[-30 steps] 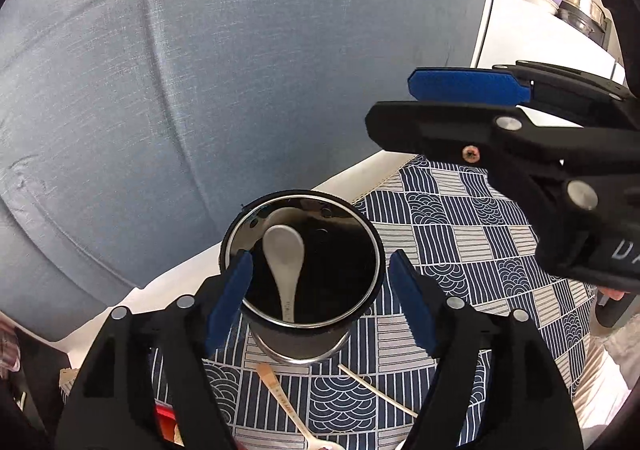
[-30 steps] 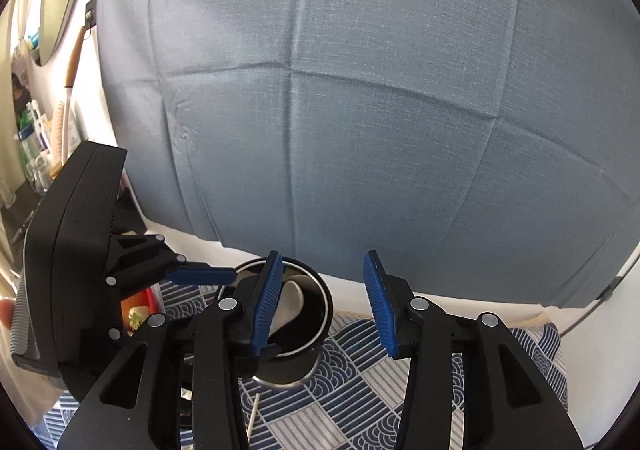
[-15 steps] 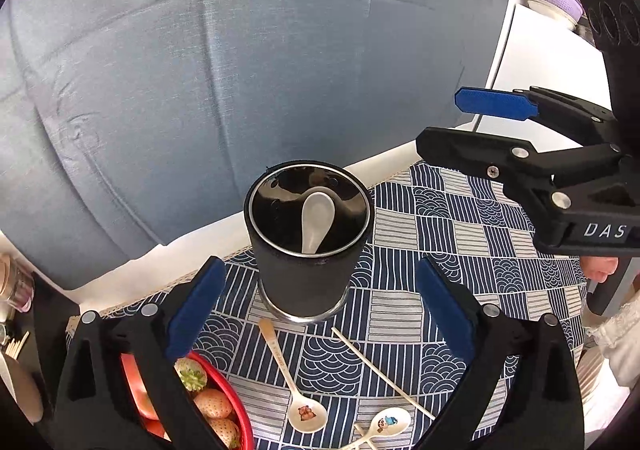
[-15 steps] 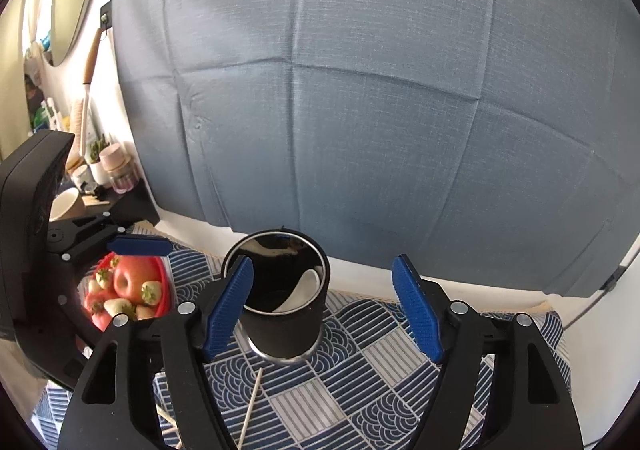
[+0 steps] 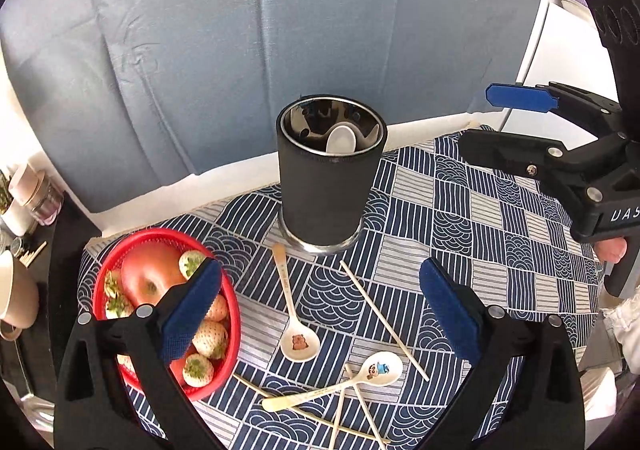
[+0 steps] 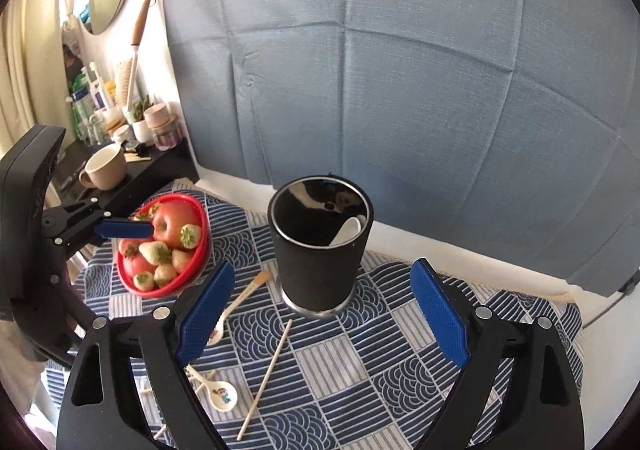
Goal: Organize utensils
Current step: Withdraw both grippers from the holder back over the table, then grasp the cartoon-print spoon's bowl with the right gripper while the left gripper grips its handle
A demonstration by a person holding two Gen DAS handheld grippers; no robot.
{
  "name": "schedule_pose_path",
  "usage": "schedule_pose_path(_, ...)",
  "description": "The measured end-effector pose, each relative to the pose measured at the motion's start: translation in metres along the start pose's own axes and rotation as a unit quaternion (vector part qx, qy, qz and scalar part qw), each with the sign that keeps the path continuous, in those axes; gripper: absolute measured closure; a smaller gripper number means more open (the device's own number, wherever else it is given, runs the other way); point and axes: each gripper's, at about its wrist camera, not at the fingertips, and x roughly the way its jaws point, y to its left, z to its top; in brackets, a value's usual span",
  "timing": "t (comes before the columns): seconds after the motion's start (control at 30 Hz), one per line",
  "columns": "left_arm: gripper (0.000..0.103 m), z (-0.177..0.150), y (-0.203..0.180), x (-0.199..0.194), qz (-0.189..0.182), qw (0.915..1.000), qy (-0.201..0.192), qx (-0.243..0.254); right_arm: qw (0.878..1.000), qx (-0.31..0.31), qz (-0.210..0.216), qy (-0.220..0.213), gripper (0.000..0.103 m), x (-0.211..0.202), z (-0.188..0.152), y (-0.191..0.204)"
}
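Black cup (image 5: pixel 326 178), upright, near the far edge of the table cloth (image 5: pixel 500 250), about the middle of that edge. One white spoon (image 5: pixel 341 140) already inside, bowl end up, leaning on the cup wall.

Just in front of the cup: a bear spoon (image 5: pixel 298 338), lying flat, thin handle end close to the cup's foot. Beside it a long chopstick (image 5: pixel 380 306), slanting toward the near edge. Nearer the near edge, a boy spoon (image 5: pixel 376 368) resting across more chopsticks (image 5: pixel 352 422) in a small heap.

Left claw (image 5: pixel 320 268): wide open, holding nothing, up above the loose spoons. Right claw (image 6: pixel 322 268): wide open too, holding nothing, facing the cup from the other side.

Probably time to pick the next thing. Best first pick, most likely: the bear spoon, since nothing lies on top of it. Come straight down over the middle of the handle. Turn the claw so the two pads cross the handle. Close softly, then lift. Hold it over the cup mouth, handle down, and let go low so no clatter. Keep the other claw out of the way.

Watch the red basket (image 5: pixel 160 232) of fruit at the left edge, close to the left pad. Leave the heap for later.
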Motion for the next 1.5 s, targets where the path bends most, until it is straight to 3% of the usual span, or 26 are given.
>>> schedule_pose_path(0.4, 0.006, -0.058, 0.003, -0.016, 0.037, 0.9972, 0.019, -0.062, 0.998, -0.011, 0.047, 0.036, 0.018, 0.006, -0.025, 0.008)
schedule_pose_path(0.83, 0.006, -0.122, 0.014, -0.016, 0.081, 0.9891, 0.036, -0.117, 0.99, -0.017, 0.102, 0.092, 0.018, 0.043, -0.069, 0.021)
schedule_pose_path(1.2, 0.006, -0.167, 0.021, -0.002, 0.108, 0.9834, 0.045, -0.138, 0.975, -0.012, 0.166, 0.148, 0.036, 0.082, -0.108, 0.034)
schedule_pose_path(1.5, 0.006, -0.187, 0.024, 0.004, 0.105, 0.9802, 0.041, -0.163, 0.959, 0.0, 0.201, 0.198, 0.047, 0.107, -0.143, 0.046)
